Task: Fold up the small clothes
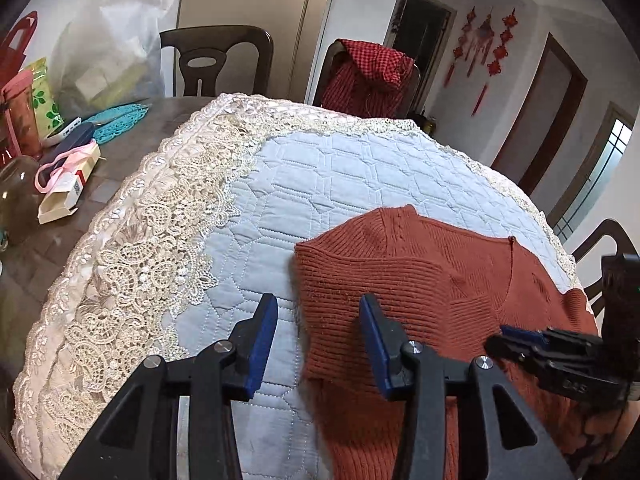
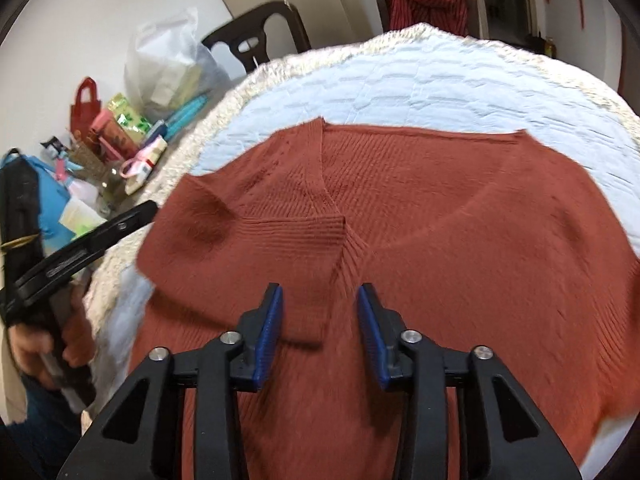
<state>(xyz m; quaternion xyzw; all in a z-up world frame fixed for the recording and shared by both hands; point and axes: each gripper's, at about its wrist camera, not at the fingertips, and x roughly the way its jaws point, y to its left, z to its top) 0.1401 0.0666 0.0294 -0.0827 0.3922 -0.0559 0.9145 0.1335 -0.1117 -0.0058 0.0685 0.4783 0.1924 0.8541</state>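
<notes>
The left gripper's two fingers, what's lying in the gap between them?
In the left wrist view, the left gripper stands open over the sweater's left edge; quilted cloth fills the rest of the gap.

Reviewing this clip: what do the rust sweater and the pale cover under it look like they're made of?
Sweater: knit yarn, probably wool or acrylic; ribbed rows and a slightly fuzzy, matte surface show. Cover: quilted fabric, likely cotton or polyester, matte pale blue with stitched geometric lines puffing it. Its border: cream lace, openwork loops with a slightly shiny satin-like edge.
</notes>
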